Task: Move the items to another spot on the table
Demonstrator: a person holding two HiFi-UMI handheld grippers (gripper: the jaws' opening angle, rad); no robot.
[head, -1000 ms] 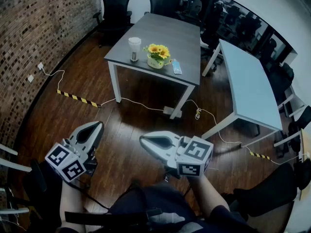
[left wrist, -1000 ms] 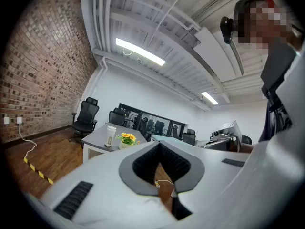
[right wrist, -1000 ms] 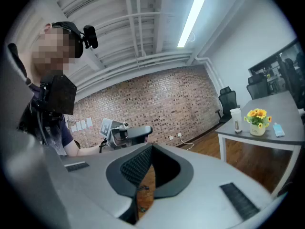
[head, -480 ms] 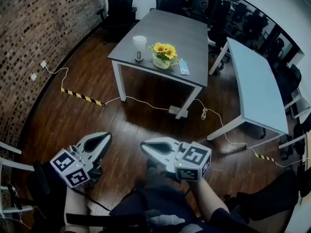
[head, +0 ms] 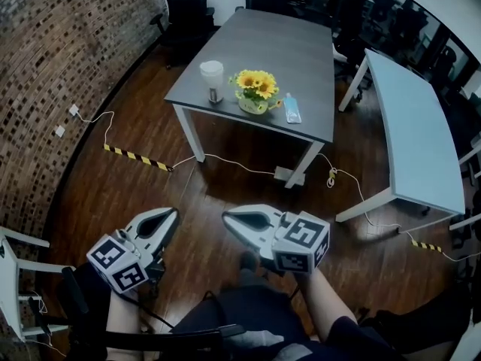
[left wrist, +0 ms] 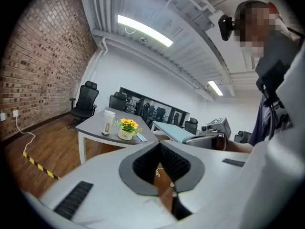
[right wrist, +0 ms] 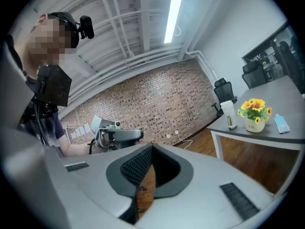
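The grey worktop [head: 301, 59] stands well apart from the person. The three items are gathered near its front edge. A white cable [head: 233, 164] is strung across the wooden floor in front of the worktop's legs to a power strip [head: 288, 176], and a foot could be caught on it during the approach. The left gripper [head: 171, 213] and the right gripper [head: 227, 218] are held low, each clenched on nothing, so a grasp attempted before the jaws are parted would merely shove an item. The flowerpot [head: 256, 96], set close to the edge, could be pushed off. The tall white cup [head: 212, 77] just beside it could be toppled by a careless reach. The flat blue packet [head: 292, 109] could be slid rather than lifted.
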